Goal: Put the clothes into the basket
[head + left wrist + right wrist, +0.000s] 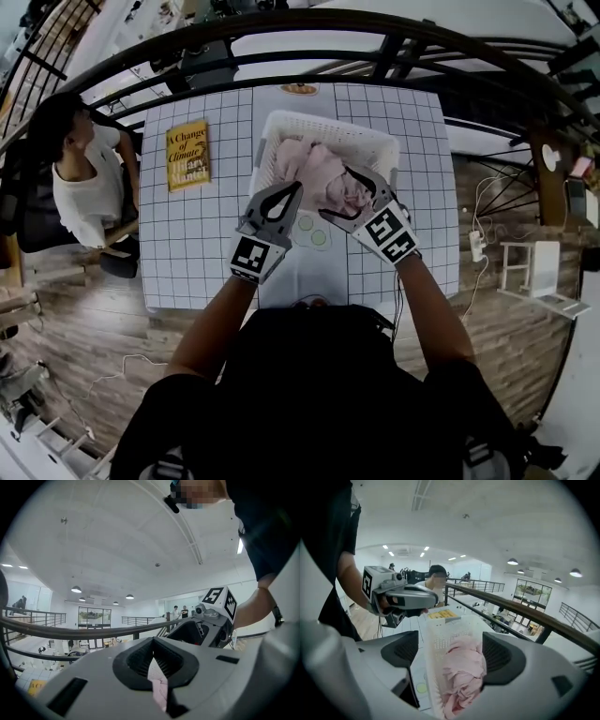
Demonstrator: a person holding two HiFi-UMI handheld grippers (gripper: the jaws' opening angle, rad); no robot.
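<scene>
— Where were the clothes?
— The pink clothes (319,173) lay bunched in the white basket (323,127) on the gridded table (202,234).
— And the grippers?
— The right gripper (451,653) hung above the basket, jaws wide apart, gripping nothing. The left gripper (153,641), by the basket's near left corner, had its jaws pressed together. A pink sliver showed in the slit; pinched or not, I couldn't tell.
</scene>
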